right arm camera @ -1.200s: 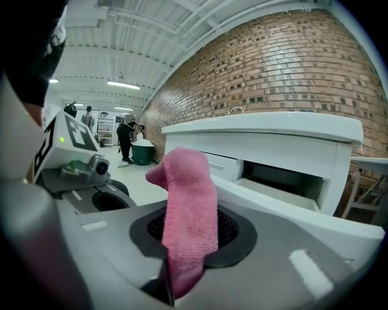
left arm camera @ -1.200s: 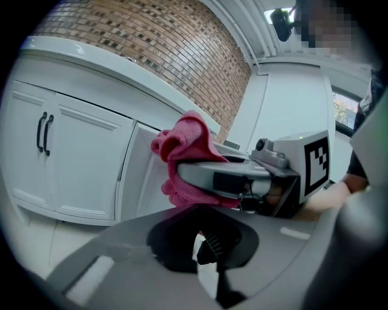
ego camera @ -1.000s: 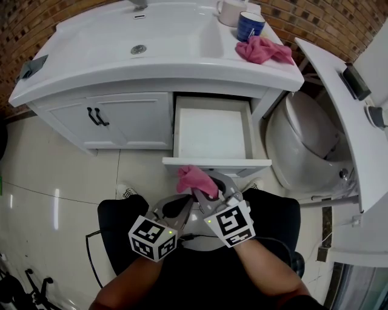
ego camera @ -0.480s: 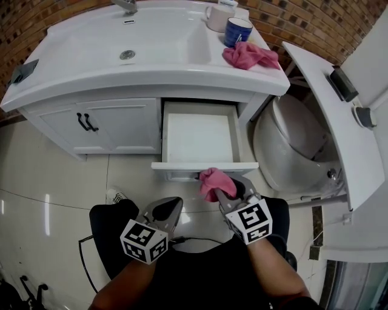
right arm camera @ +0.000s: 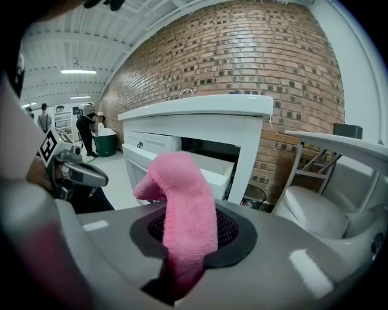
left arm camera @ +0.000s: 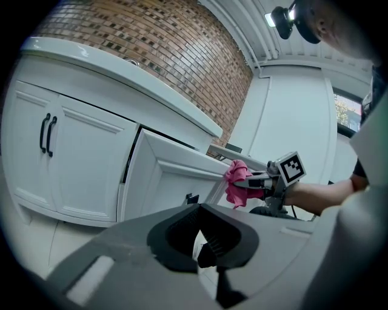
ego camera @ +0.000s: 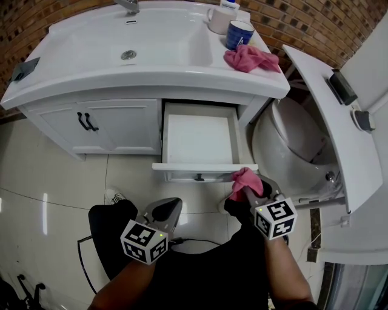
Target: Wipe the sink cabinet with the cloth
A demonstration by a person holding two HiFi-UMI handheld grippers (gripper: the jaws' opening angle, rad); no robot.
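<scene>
The white sink cabinet (ego camera: 121,124) has its middle drawer (ego camera: 200,166) pulled open. My right gripper (ego camera: 247,190) is shut on a pink cloth (ego camera: 244,179) and holds it against the right front corner of the drawer. In the right gripper view the cloth (right arm camera: 185,200) stands up between the jaws, with the drawer (right arm camera: 200,166) just beyond. My left gripper (ego camera: 165,212) hangs low in front of the drawer, shut and holding nothing. The left gripper view shows the drawer front (left arm camera: 176,181) and the cloth (left arm camera: 235,181) at its corner.
A second pink cloth (ego camera: 250,59) lies on the countertop beside a blue cup (ego camera: 239,33) and a white mug (ego camera: 217,18). A toilet (ego camera: 297,145) stands right of the cabinet. Two doors with black handles (ego camera: 88,122) are on the left. The person's dark-clothed legs are below.
My right gripper has carried the pink cloth to the right, from the middle of the drawer front to its right corner. The left gripper has stayed in place.
</scene>
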